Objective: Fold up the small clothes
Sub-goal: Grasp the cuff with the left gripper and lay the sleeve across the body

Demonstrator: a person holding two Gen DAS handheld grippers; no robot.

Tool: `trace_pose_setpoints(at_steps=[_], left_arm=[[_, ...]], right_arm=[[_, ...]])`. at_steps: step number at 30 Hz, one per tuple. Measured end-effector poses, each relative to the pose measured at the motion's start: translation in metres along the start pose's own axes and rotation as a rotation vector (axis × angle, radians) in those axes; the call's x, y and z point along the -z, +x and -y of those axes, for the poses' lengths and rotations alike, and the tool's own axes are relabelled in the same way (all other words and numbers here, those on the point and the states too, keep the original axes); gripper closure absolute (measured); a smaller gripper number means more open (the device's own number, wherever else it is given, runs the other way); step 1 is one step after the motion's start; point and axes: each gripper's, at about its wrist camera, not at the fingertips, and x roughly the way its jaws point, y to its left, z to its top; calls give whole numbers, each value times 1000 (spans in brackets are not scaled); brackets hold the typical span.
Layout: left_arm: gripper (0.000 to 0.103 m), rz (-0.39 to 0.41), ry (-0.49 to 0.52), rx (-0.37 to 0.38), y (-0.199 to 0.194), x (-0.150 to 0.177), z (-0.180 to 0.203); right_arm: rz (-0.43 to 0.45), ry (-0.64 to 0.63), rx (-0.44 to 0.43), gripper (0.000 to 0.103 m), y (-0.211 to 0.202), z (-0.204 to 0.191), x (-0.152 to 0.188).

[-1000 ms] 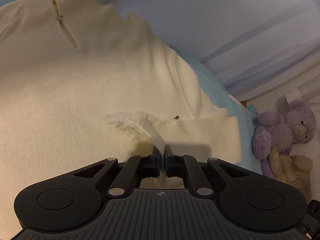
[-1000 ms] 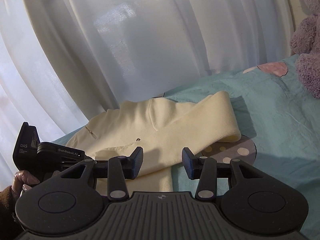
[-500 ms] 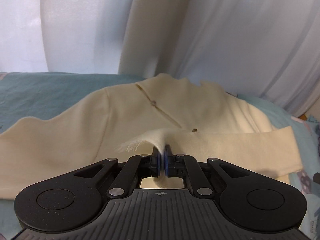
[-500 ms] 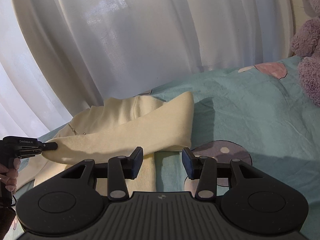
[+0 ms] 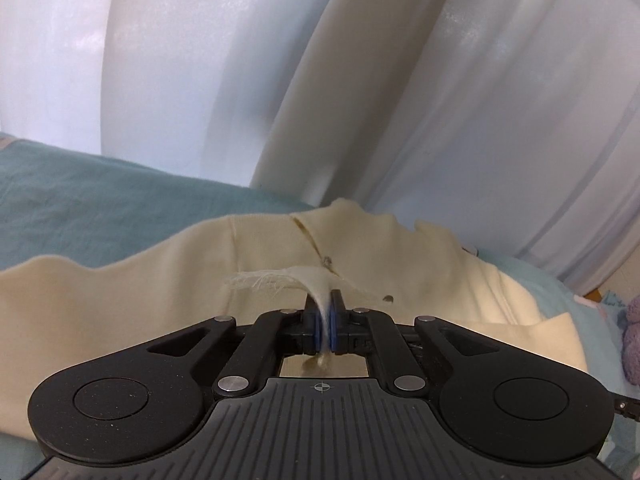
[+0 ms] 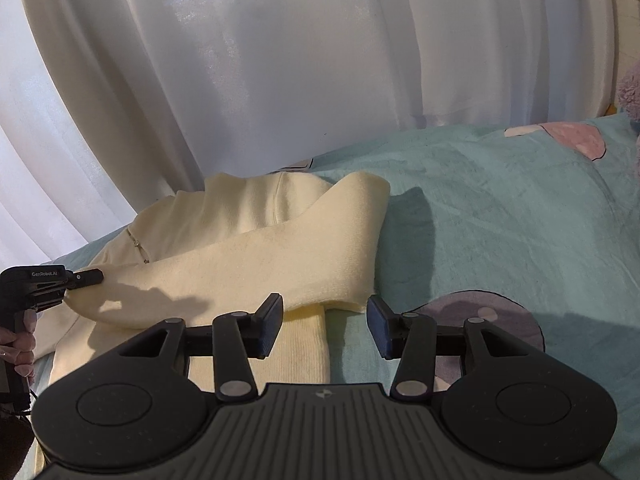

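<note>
A cream knit sweater lies on the teal bedsheet, neckline toward the curtain. My left gripper is shut on the frayed cuff of one sleeve, held above the sweater's chest. In the right wrist view the sleeve stretches across the sweater to the left gripper at the far left. My right gripper is open and empty, low over the sweater's lower edge and the sheet.
White curtains hang close behind the bed. A purple plush toy sits at the right edge. The sheet has printed round patches near my right gripper.
My left gripper has carried the cuff further left across the sweater, drawing the sleeve flat over the chest. My right gripper has edged closer to the sweater and stayed open.
</note>
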Motion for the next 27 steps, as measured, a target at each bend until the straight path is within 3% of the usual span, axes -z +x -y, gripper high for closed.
trace_pose_setpoints(at_steps=[3, 7, 16, 18, 21, 27], left_arm=[[97, 13, 63, -80, 0, -5, -4], [97, -10, 40, -121, 5, -4, -23], [96, -23, 8, -80, 10, 3, -38], [96, -20, 7, -81, 11, 3, -37], [96, -2, 17, -69, 10, 3, -36], [95, -19, 60, -108, 16, 4, -32]], right_arm=[[2, 6, 15, 57, 8, 1, -7], [3, 25, 12, 57, 24, 2, -20], [-71, 57, 10, 59, 77, 12, -38], [-67, 38, 8, 68, 84, 9, -40], [-43, -40, 22, 92, 86, -1, -42], [22, -266, 232, 95, 92, -26, -33]])
